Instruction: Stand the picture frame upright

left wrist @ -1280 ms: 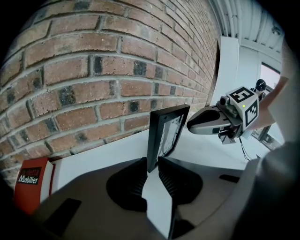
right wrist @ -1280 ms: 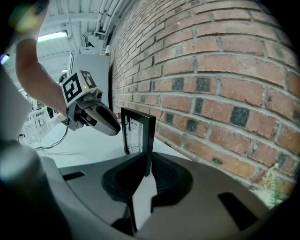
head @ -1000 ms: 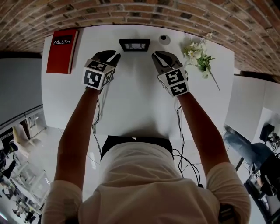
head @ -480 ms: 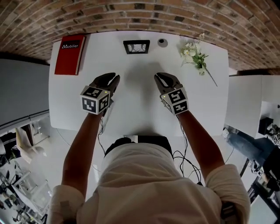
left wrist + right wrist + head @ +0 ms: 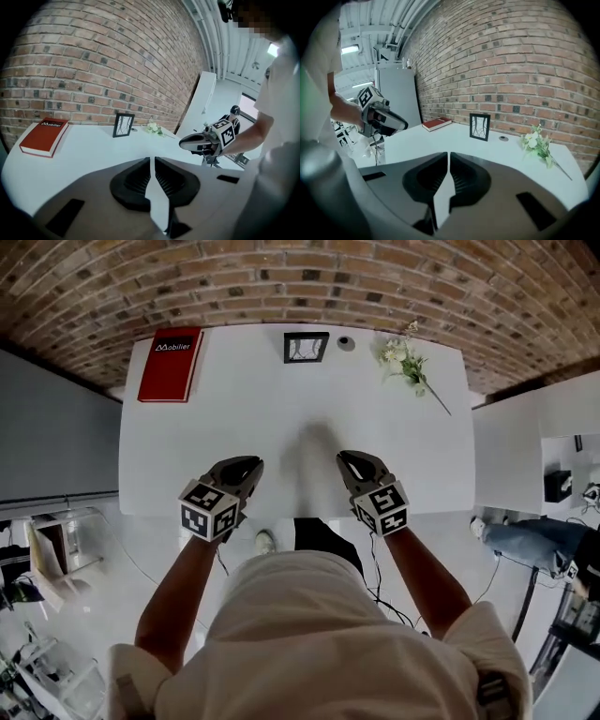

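The black picture frame stands upright at the back of the white table, close to the brick wall; both gripper views show it on end. My left gripper hovers at the table's near edge, far from the frame. Its jaws are closing, with a narrow gap and nothing between them. My right gripper hangs beside it at the same edge, shut and empty. Each gripper shows in the other's view.
A red book lies at the back left corner. A sprig of white flowers lies at the back right, with a small round object beside the frame. A white cabinet stands to the right of the table.
Both grippers have drawn back from beside the frame to the table's near edge. The frame stays upright where it was.
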A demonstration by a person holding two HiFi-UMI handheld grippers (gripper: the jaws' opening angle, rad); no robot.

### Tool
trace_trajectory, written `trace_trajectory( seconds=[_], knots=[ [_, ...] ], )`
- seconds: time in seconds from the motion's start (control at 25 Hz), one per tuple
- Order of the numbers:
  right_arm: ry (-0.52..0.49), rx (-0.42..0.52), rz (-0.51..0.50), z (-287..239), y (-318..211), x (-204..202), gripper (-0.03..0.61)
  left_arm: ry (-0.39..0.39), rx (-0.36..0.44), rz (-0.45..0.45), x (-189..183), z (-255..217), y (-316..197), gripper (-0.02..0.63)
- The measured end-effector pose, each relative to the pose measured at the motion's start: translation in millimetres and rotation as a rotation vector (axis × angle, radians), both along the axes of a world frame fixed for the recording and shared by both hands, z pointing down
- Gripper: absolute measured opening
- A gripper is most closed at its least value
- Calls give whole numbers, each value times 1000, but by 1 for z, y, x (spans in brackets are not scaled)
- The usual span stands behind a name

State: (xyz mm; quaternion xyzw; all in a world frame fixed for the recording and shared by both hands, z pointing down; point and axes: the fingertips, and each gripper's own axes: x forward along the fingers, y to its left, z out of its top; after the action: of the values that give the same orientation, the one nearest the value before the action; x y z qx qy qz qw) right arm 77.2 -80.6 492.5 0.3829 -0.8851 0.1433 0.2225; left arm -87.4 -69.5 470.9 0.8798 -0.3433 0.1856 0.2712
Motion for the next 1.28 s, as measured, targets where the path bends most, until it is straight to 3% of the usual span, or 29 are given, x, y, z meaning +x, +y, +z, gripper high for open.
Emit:
trace_trajectory(
  seconds=[0.12,0.52,1.28],
  knots=[
    [-7,1,0,-12,38,-16,14,10,-9,54,-8,-7,43,-5],
    [-33,15,35,-41,138,-57,5,38,-7,123,-47,-26,144,-5],
    [-23,50,26,-51,204,-92,5,44,36,133,-80,-37,193,-5]
  ],
)
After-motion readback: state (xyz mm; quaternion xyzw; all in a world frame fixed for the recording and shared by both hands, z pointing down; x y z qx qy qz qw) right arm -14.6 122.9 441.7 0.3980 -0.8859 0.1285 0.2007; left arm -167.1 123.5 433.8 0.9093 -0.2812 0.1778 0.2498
